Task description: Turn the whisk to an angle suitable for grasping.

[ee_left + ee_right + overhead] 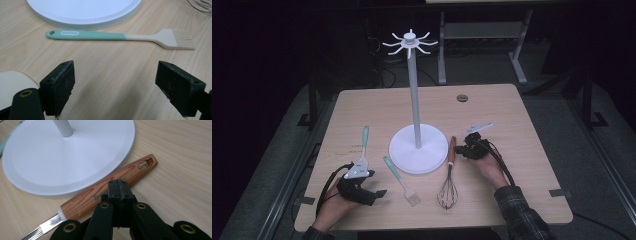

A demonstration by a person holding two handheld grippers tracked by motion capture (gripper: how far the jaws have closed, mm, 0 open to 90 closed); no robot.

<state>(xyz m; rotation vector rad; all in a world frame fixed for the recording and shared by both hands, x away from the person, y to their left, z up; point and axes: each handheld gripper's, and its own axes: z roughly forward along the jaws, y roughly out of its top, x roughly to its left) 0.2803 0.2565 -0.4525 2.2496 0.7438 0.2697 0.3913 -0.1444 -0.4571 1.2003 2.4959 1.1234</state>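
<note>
The right tool (119,185) has its jaws pressed together with nothing between them, tips just over the whisk's (449,180) wood-grain handle (107,195) — likely lining up a grasp. That handle lies against the white stand's base (62,160). The left tool (115,82), jaws spread, faces the pastry brush (120,37) just ahead on the tabletop (107,65), the spatula (364,140) beside it.

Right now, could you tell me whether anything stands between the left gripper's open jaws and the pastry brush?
Nothing visible does. Bare table lies between the left gripper and the pastry brush; the white stand base sits beyond the brush.
</note>
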